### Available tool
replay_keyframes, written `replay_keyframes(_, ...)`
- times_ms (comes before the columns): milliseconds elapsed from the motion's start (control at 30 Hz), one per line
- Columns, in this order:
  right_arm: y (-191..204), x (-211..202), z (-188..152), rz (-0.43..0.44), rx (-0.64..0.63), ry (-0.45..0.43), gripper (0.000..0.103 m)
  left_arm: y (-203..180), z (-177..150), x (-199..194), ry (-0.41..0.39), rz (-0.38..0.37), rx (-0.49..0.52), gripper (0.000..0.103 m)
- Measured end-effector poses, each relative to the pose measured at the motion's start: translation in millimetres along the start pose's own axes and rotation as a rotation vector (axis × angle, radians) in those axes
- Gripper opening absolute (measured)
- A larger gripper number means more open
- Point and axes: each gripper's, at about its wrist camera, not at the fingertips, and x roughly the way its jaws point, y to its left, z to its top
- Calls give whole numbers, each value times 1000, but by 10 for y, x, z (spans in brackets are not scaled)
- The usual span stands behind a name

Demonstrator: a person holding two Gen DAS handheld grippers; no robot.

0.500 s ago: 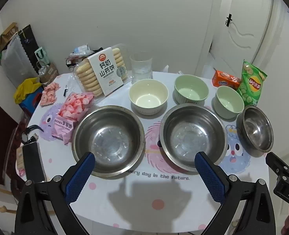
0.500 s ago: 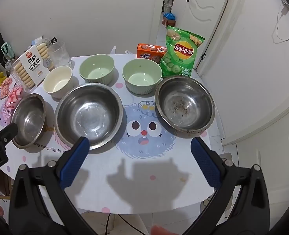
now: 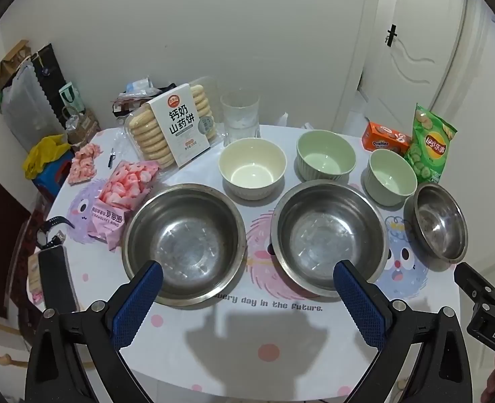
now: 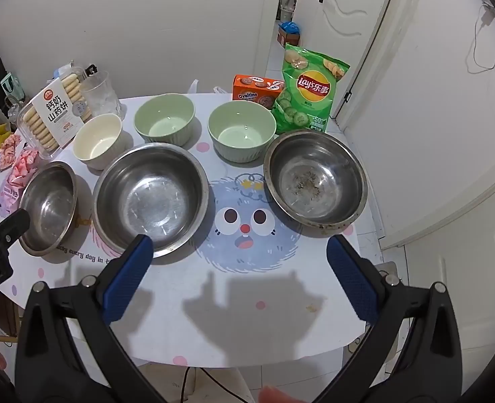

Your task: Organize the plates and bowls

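Note:
Three steel bowls stand in a row on the round table: left, middle, right. Behind them stand a cream bowl and two green bowls. My left gripper is open and empty, above the front edge before the left and middle steel bowls. My right gripper is open and empty, above the blue monster print.
A biscuit pack, a glass, pink snack bags, an Ovaltine box and a Lay's bag crowd the back of the table. A phone and a watch lie at the left edge.

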Motion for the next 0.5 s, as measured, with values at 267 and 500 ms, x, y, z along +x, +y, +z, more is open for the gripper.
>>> replay_keyframes(267, -10, 0, 1, 1, 0, 0, 103, -14, -4, 11, 0, -1, 4, 103)
replay_keyframes(500, -11, 0, -2, 1, 0, 1, 103, -4, 11, 5, 1, -3, 1, 103)
